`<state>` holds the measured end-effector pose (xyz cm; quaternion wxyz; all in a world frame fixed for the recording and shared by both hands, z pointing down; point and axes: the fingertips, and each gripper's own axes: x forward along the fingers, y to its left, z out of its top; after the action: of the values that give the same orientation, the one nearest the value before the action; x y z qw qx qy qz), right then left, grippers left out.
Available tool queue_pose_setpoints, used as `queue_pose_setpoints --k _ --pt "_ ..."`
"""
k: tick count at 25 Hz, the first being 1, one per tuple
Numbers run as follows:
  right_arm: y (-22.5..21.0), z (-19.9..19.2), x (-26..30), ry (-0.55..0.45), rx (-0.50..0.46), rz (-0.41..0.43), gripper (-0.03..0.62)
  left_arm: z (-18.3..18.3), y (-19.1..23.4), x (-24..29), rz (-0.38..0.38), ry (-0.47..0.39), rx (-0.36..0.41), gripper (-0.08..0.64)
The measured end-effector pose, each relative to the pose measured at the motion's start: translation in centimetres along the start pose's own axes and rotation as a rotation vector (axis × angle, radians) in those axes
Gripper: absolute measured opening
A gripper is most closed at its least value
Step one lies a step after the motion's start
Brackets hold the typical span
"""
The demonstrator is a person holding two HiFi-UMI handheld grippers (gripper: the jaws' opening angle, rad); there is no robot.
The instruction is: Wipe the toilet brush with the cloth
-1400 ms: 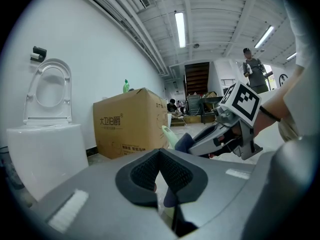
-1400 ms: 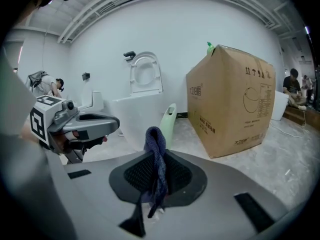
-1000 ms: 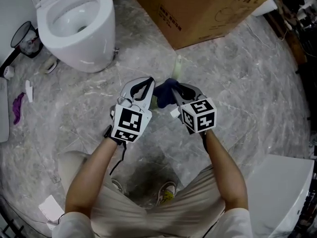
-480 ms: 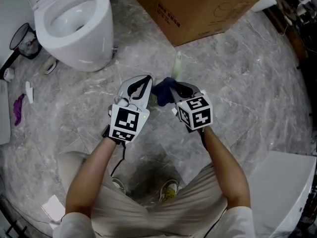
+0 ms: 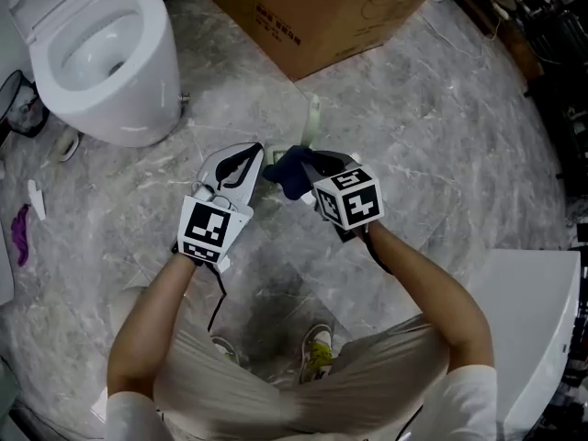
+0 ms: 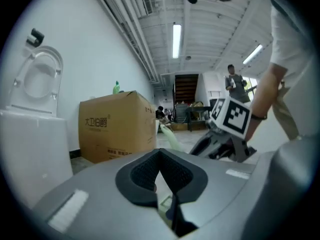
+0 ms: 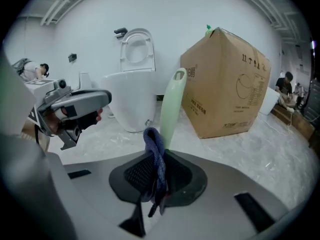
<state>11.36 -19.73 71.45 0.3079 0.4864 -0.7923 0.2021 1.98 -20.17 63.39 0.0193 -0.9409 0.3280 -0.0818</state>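
Observation:
The toilet brush's pale green handle (image 5: 312, 118) sticks out past both grippers toward the cardboard box. My left gripper (image 5: 253, 154) is shut, with a pale green part of the brush showing in the slit between its pads (image 6: 165, 201). In the left gripper view the handle (image 6: 172, 140) runs on beyond the jaws. My right gripper (image 5: 308, 168) is shut on a dark blue cloth (image 5: 287, 175). The right gripper view shows the cloth (image 7: 155, 149) bunched upright between the pads, right against the handle (image 7: 172, 104) rising behind it. The brush head is hidden.
A white toilet (image 5: 92, 53) stands at the upper left and a large cardboard box (image 5: 322, 7) at the top. A white fixture (image 5: 533, 320) fills the lower right. Small litter and a purple scrap (image 5: 20, 232) lie at the far left on the marble floor.
Both grippers keep their grips and stay close together. The right gripper has tilted a little with the cloth against the handle. The head view has shifted, so the toilet and box sit further up-left.

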Motion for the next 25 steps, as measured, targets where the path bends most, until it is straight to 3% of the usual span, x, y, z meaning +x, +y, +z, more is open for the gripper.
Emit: queue_pose_setpoints --k 2,5,10,13,25 --pt "-0.7 0.2 -0.5 -0.022 -0.045 -0.027 0.048 -0.8 0.1 0.2 0.017 0.028 0.066 0.002" --pt "-0.9 -0.1 -1.3 -0.071 -0.088 -0.048 0.048 -0.8 1.1 0.9 0.062 0.028 -0.033 0.002" --pt "-1.4 -1.1 -0.8 -0.091 -0.036 -0.070 0.048 -1.5 1.4 1.9 0.046 0.026 0.007 0.002" --pt "-1.7 -2.1 0.0 -0.076 0.009 -0.062 0.048 -2.6 1.3 1.9 0.048 0.049 -0.007 0.002" --pt "-1.6 -2.9 2.7 -0.062 0.016 -0.045 0.048 -1.7 -0.3 1.6 0.003 0.041 -0.013 0.002"
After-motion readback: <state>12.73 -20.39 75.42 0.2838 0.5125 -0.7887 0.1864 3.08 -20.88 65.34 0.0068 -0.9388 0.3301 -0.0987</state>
